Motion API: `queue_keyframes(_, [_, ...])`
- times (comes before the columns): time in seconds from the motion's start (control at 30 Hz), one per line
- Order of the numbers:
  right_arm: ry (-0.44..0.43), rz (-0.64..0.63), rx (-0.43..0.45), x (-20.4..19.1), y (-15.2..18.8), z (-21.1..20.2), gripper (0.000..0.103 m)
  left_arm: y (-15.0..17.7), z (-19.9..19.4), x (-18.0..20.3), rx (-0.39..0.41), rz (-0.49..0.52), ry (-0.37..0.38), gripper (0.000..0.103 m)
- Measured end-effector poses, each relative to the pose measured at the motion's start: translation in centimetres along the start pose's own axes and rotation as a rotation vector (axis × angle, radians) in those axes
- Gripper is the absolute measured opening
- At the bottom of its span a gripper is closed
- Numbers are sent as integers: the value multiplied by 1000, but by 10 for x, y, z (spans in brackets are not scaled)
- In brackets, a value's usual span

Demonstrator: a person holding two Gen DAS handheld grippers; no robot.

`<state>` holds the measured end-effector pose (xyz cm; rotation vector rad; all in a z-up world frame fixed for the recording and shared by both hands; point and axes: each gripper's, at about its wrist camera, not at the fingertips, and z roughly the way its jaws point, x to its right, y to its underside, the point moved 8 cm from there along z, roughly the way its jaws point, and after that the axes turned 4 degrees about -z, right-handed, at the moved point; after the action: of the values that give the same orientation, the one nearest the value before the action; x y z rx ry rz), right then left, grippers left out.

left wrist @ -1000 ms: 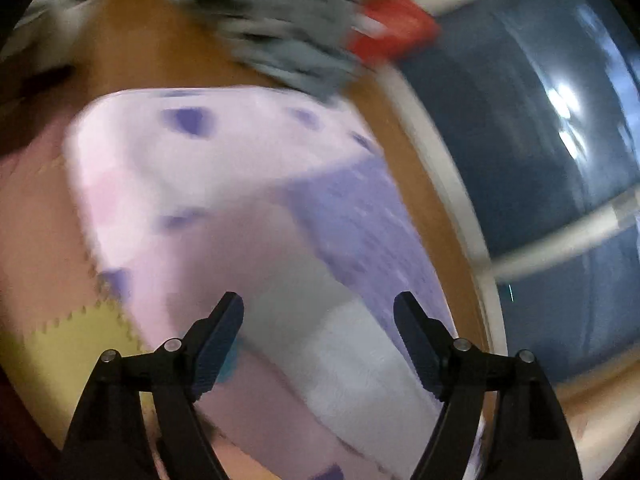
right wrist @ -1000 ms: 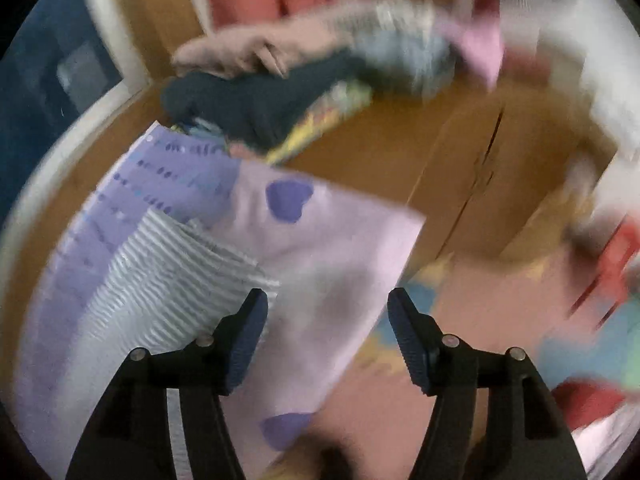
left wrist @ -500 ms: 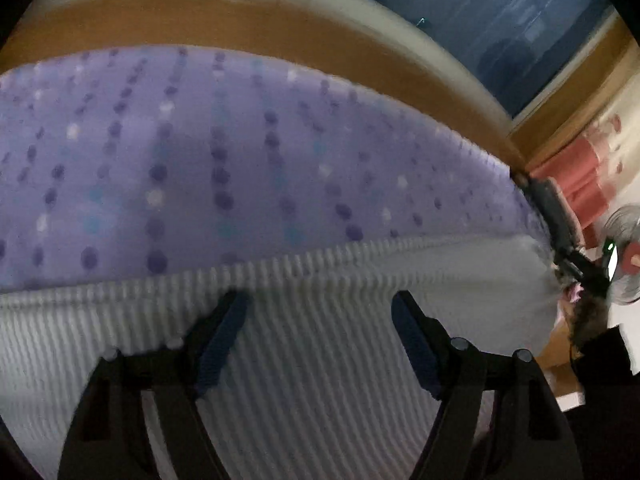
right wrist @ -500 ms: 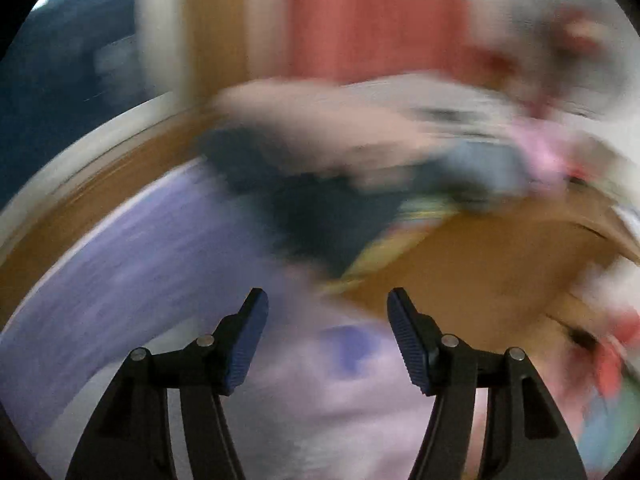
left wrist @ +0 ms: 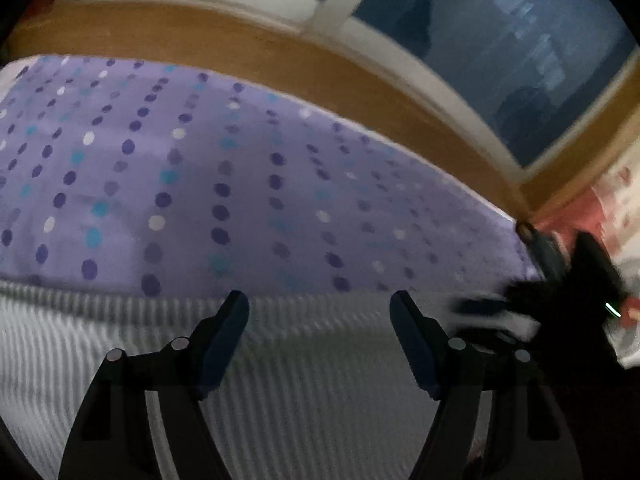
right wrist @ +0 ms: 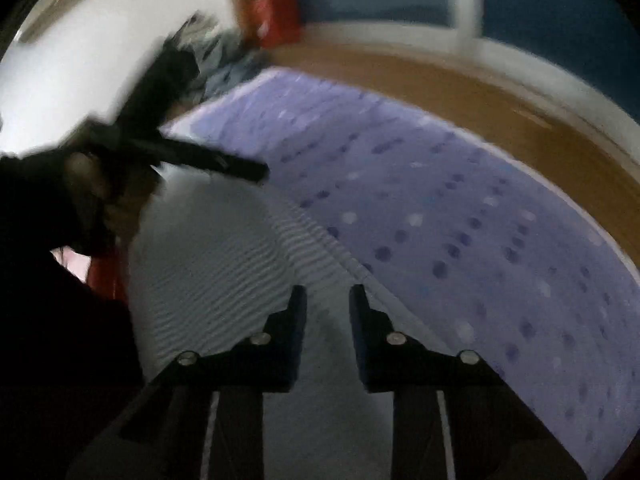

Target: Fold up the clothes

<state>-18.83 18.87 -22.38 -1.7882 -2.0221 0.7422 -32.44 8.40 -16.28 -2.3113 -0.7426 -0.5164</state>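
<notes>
A purple dotted garment [left wrist: 240, 180] lies spread flat, with a white ribbed band [left wrist: 300, 380] along its near edge. My left gripper [left wrist: 320, 300] hovers open over the seam between band and dotted cloth, nothing between its fingers. In the right wrist view the same dotted garment [right wrist: 460, 220] and ribbed band [right wrist: 208, 260] fill the frame. My right gripper [right wrist: 328, 292] sits low over the seam. Its jaws are closing to a narrow gap, and only flat cloth shows through that gap. A dark blurred finger [right wrist: 224, 164] of the left tool reaches in from the left.
Bare wooden floor [left wrist: 240, 44] runs behind the garment up to a white window frame [left wrist: 332, 12] with dark glass. A heap of grey clothes [right wrist: 224, 68] and a red object [right wrist: 276, 20] lie at the far left corner. Pinkish-red curtain [left wrist: 580, 216] hangs at the right.
The right gripper swung from facing the clothes heap to down over the ribbed band, and its jaws narrowed. The left gripper swung onto the band's edge, then held still.
</notes>
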Motion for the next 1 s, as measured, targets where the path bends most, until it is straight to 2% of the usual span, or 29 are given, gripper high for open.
queue_keyframes(0.1, [-47,14,-50,12,10,15,21,19,-9,14,-25,43,43,74])
queue_keyframes(0.17, [-41,-1,-36,16,17,15,7,26,-3,14,-47,50,41,74])
queue_keyframes(0.27, [-6,-11,-42,21,15,15,1,29,5,9,-65,40,30,72])
queue_keyframes(0.37, [32,-12,-24,16,3,15,1,25,3,8,-60,36,39,72])
queue_keyframes(0.57, [101,56,89,26,-15,-8,0,10,-3,11,-24,53,46,72])
queue_keyframes(0.67, [138,50,9,30,-2,20,1,11,10,4,-18,69,46,71])
queue_keyframes(0.73, [166,59,28,33,1,28,2,8,12,3,-9,66,36,70])
queue_keyframes(0.8, [172,104,16,38,0,26,6,7,11,4,-36,53,11,70])
queue_keyframes(0.87, [188,153,29,43,4,14,14,6,5,4,-11,36,-5,70])
queue_keyframes(0.9, [200,190,50,47,9,1,17,5,2,4,6,25,-8,70])
queue_keyframes(0.97, [235,290,109,60,30,-35,32,9,3,1,0,14,-15,70])
queue_keyframes(1.0, [263,352,148,68,46,-58,34,11,5,-1,17,29,-27,70])
